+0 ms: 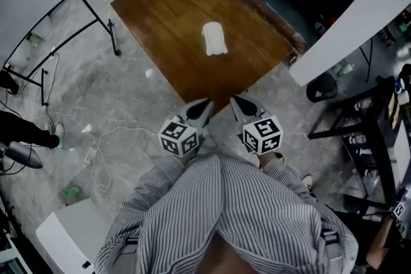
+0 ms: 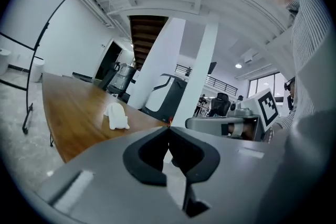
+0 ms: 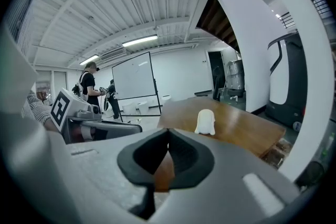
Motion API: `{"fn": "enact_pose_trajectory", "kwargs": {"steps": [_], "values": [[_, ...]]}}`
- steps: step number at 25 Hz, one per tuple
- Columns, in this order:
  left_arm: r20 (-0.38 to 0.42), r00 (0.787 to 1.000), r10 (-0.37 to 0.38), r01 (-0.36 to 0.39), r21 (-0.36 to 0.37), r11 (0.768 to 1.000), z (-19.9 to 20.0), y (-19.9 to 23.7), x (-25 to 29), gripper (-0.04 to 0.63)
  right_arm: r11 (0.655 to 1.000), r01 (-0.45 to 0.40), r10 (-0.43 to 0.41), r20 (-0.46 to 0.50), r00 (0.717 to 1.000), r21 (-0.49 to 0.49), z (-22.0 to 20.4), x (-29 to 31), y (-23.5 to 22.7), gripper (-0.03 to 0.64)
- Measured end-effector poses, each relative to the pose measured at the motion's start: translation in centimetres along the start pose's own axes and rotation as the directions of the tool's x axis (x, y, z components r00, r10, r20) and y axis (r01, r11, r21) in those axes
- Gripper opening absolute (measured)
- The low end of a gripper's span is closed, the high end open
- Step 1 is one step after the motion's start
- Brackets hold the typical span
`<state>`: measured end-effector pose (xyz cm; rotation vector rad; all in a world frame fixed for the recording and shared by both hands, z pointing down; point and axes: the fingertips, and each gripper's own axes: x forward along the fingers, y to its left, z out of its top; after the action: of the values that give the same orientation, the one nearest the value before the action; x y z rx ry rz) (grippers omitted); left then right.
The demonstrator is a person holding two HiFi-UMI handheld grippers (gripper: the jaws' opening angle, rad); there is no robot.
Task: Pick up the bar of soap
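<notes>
**Both tongs closed and empty — soap untouched on the table**

**Task object.** The bar of soap is white and lies on the bare top of the brown wooden table, roughly at its centre. Nothing touches it. Both gripper views show it ahead of the jaws, with open table surface in between.

**Left gripper.** The left gripper is held at the table's near corner, well apart from the soap. In the left gripper view its two dark jaw pads meet at the tips, and nothing sits between them.

**Right gripper.** The right gripper is held just beside the left one, at the same corner and pointing the same way. In the right gripper view its jaws are also pressed together at the tips — no object is in the grip.

**Operator.** Each gripper carries a marker cube at its rear. A person in a striped shirt holds both grippers close to the body.

**Surroundings.** The table stands on a grey marbled floor. A white cable trails across the floor to the left. The right gripper view shows a whiteboard beyond the table.
</notes>
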<state>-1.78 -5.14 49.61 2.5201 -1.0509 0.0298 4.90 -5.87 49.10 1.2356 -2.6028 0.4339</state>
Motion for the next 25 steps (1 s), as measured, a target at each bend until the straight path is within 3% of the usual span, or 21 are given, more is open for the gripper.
{"fn": "enact_pose_trajectory", "kwargs": {"steps": [7,25], "values": [[-0.038,0.999,-0.033,0.033,0.011,0.999,2.9,6.6,4.0,0.008,1.000,0.005,-0.004,-0.012,1.000,0.005,2.9,7.7,-1.9,0.003],[-0.072,0.997,0.029,-0.034,-0.072,0.997,4.3,13.7,11.1,0.028,1.000,-0.017,0.021,-0.191,0.981,0.024,3.1,16.5,-9.5,0.025]]}}
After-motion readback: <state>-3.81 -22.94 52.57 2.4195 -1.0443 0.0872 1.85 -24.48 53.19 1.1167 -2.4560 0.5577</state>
